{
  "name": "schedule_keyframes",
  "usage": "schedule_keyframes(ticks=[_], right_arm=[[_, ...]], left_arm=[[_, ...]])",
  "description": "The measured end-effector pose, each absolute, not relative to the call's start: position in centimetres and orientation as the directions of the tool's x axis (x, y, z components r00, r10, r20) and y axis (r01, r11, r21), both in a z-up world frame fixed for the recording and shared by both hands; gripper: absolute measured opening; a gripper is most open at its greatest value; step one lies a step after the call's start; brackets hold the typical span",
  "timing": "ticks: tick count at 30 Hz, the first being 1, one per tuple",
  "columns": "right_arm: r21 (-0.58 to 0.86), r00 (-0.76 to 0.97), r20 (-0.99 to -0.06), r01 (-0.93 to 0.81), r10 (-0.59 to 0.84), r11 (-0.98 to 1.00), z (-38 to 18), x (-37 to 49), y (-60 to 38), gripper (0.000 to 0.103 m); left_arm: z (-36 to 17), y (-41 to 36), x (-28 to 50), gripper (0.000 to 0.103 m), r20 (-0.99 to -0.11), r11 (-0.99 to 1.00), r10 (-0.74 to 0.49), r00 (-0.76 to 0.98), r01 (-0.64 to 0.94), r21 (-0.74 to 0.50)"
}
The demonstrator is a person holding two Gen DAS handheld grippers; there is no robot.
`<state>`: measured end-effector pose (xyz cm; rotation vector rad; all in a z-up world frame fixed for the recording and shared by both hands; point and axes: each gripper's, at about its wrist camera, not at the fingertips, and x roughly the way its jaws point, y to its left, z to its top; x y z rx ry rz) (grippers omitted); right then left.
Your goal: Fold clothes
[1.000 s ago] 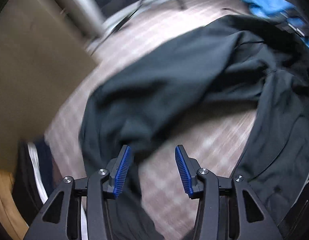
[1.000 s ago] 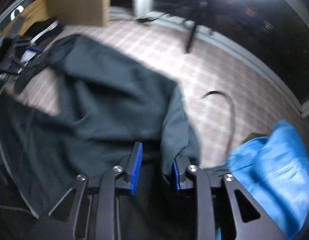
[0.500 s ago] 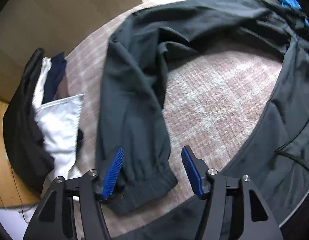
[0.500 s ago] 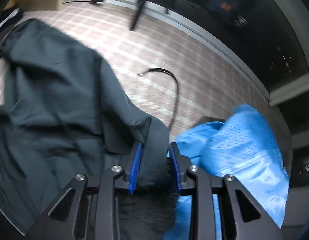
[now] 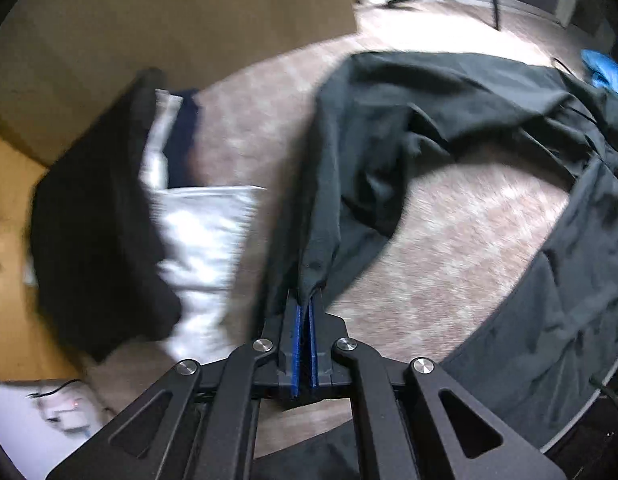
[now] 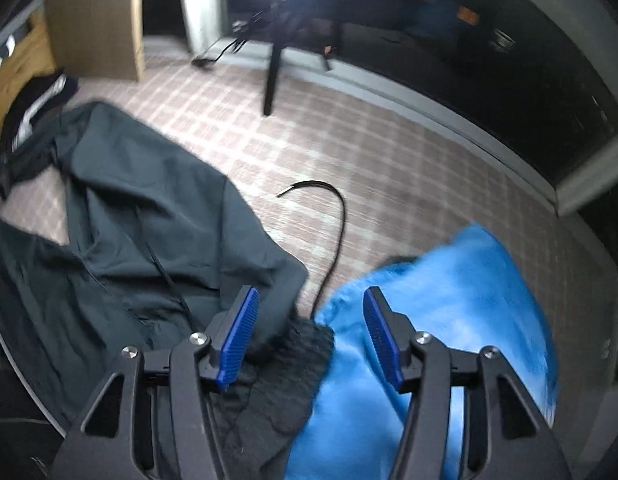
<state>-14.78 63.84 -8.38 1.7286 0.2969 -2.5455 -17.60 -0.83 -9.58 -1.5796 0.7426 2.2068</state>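
Pinching a fold of the dark green garment (image 5: 373,152), the left gripper (image 5: 305,312) has its blue pads pressed together on the cloth at 6 o'clock of the left wrist view. Fabric rises from the pinch in a taut ridge toward 12, then spreads wide to 1–3 o'clock over the checked carpet (image 5: 461,232); more of it lies bunched along the 4 o'clock edge. Surface is matte, creased, with a thin drawcord visible near 2.

Right gripper (image 6: 309,332) is spread, nothing between the pads. Below it, at 6 o'clock of the right wrist view, sits a dark ribbed cuff or hem (image 6: 285,368); the same garment fans out to 9–10 o'clock.

Around it:
- blue garment (image 6: 437,320) at 4–5 o'clock, touching the dark cuff, under the right pad
- black cord (image 6: 337,216) looping on the carpet at centre, just beside the garment edge
- pile of black and white clothes (image 5: 149,216) at 9 o'clock in the left view, near the pinched fold
- cardboard panel (image 5: 169,20) at 11 o'clock
- dark furniture leg (image 6: 271,84) at 12

Both views motion-blurred.
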Motion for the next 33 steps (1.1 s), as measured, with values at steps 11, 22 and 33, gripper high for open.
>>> schedule_keyframes(ticks=[11, 22, 33], right_arm=[[-0.099, -0.251, -0.968, 0.302, 0.021, -0.948, -17.2, -19.0, 60.1, 0.004], [-0.178, -0.589, -0.798, 0.03, 0.127, -0.984, -5.0, -5.3, 58.3, 0.004], [-0.213, -0.244, -0.947, -0.008, 0.208, -0.977, -13.9, 8.7, 54.8, 0.005]], left_arm=[[-4.3, -6.1, -18.1, 0.002, -0.886, -0.844, -0.194, -0.42, -0.389, 0.369], [-1.3, -15.3, -12.8, 0.002, -0.828, -0.862, -0.18, -0.531, -0.321, 0.392], [-15.7, -22.9, 2.4, 0.025, -0.93, -0.808, -0.196, -0.311, -0.486, 0.333]])
